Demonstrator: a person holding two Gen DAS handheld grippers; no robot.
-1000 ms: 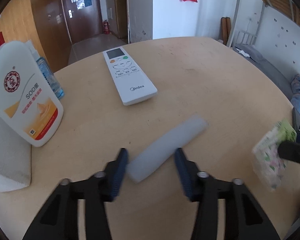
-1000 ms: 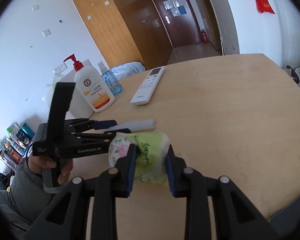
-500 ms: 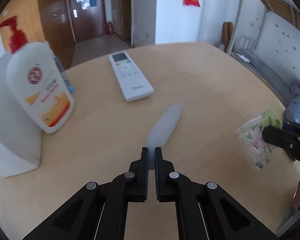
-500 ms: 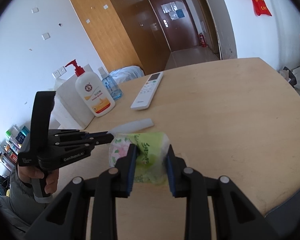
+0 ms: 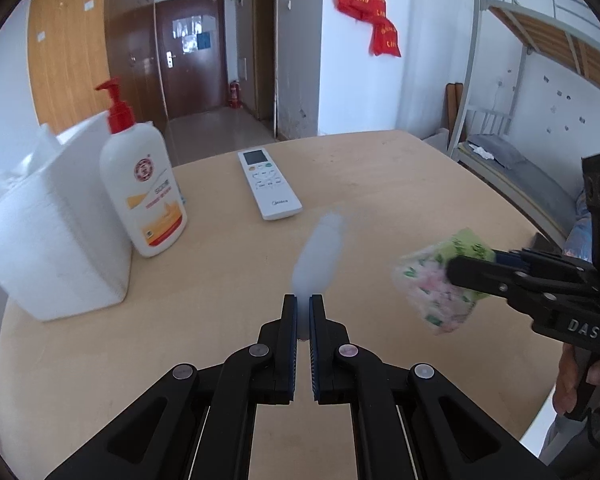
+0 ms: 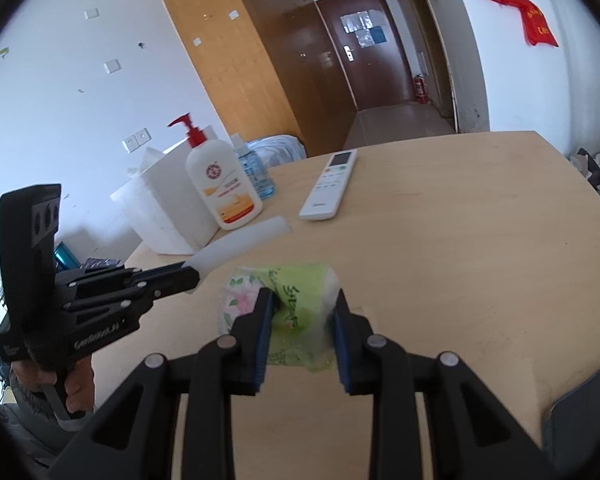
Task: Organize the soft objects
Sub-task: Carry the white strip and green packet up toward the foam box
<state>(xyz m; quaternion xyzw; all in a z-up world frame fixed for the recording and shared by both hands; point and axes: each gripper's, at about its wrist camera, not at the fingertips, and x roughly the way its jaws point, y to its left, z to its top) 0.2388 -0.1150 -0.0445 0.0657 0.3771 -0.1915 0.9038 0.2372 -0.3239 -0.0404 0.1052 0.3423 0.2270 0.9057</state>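
Pale wood fills most of both my views: a round table (image 5: 380, 184) in a dorm-like room, with a dark brown door (image 5: 190, 50) down a hallway, red banners (image 5: 370, 20) on the white wall and a metal bunk bed (image 5: 540, 60) beyond the table's edge. Near the table's left edge stand a white foam box (image 5: 48, 240) and, just beside it, a red-pump lotion bottle (image 5: 142, 184); a white remote (image 5: 269, 184) lies flat further in. My left gripper (image 5: 304, 304) is pinched tight on one end of a translucent white strip (image 5: 320, 256), held off the wood. My right gripper (image 6: 300, 304) is clamped on a green floral tissue pack (image 6: 296, 296), also above the tabletop.
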